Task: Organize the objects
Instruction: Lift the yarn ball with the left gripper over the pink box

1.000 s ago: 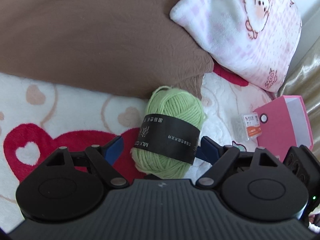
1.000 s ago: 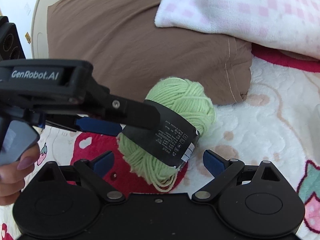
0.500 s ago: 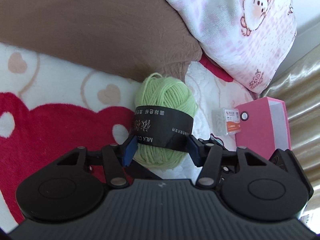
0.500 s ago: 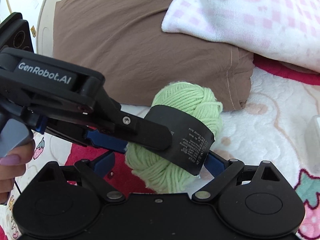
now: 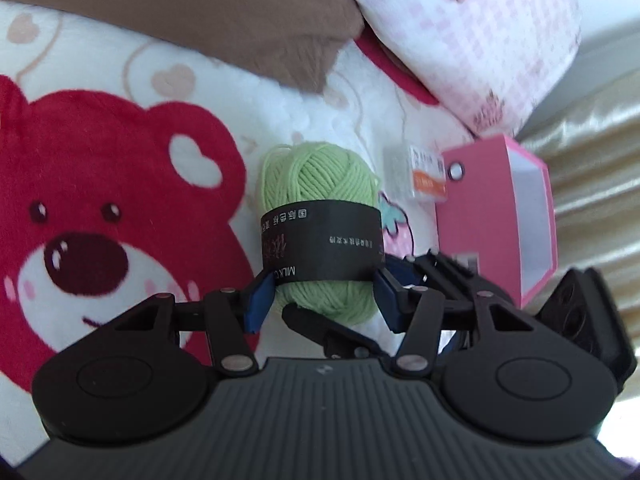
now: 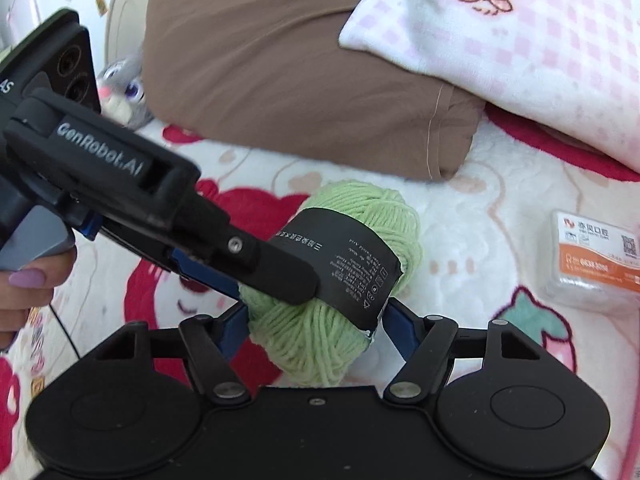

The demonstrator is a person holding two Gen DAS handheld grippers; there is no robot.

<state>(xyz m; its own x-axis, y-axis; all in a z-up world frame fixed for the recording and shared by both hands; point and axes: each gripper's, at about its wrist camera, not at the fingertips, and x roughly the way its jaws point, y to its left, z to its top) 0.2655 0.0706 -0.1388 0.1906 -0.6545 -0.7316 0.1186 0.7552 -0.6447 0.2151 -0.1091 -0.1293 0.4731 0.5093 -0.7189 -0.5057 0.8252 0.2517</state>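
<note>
Green wool yarn ball with a black paper band (image 5: 320, 226) sits mid-frame, clamped between the left gripper's (image 5: 320, 300) blue pads. Right gripper (image 6: 316, 330), jaws just closing, flanks it, contact unclear; pink cardboard box (image 5: 496, 216) stands right

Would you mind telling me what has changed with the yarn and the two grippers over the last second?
The left gripper closed onto the green yarn ball and carried it toward the pink box. The right gripper has just been closing around the yarn too, its pads now at the sides. The brown pillow stayed put.
</note>
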